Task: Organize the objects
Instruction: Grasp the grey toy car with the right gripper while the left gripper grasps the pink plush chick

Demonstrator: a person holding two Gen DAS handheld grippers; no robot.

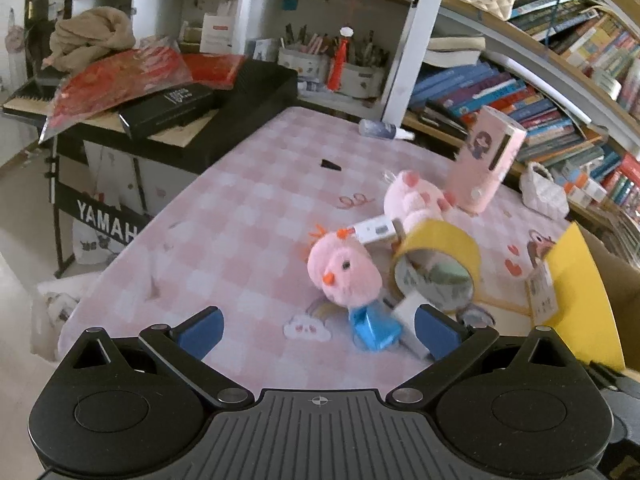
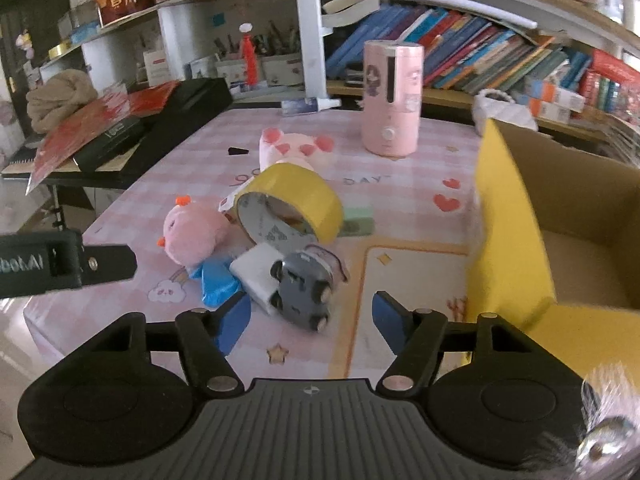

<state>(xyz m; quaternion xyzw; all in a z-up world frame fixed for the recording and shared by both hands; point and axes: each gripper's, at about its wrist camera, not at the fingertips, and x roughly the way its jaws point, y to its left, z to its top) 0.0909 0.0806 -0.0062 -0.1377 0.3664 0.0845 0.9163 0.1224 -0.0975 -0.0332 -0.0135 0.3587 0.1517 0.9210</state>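
Hovering with blue pads spread and empty, the right claw (image 2: 310,326) frames a grey toy car (image 2: 302,294) at 12 o'clock. A white block (image 2: 256,276), yellow tape roll (image 2: 294,200) and pink chick (image 2: 192,236) crowd beyond; a cardboard box (image 2: 516,236) stands at 2 o'clock. The left claw (image 1: 318,330) gapes empty above the pink checked tablecloth (image 1: 240,200), bookshelves behind.

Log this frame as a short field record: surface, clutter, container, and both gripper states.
surface: pink checked tablecloth
clutter: yellow tape roll, pink chick plush, toy car on its side, white block, pink humidifier standing upright
container: open cardboard box at the right
left hand-held gripper: open, nothing held
right hand-held gripper: open, toy car just ahead, pads not on it
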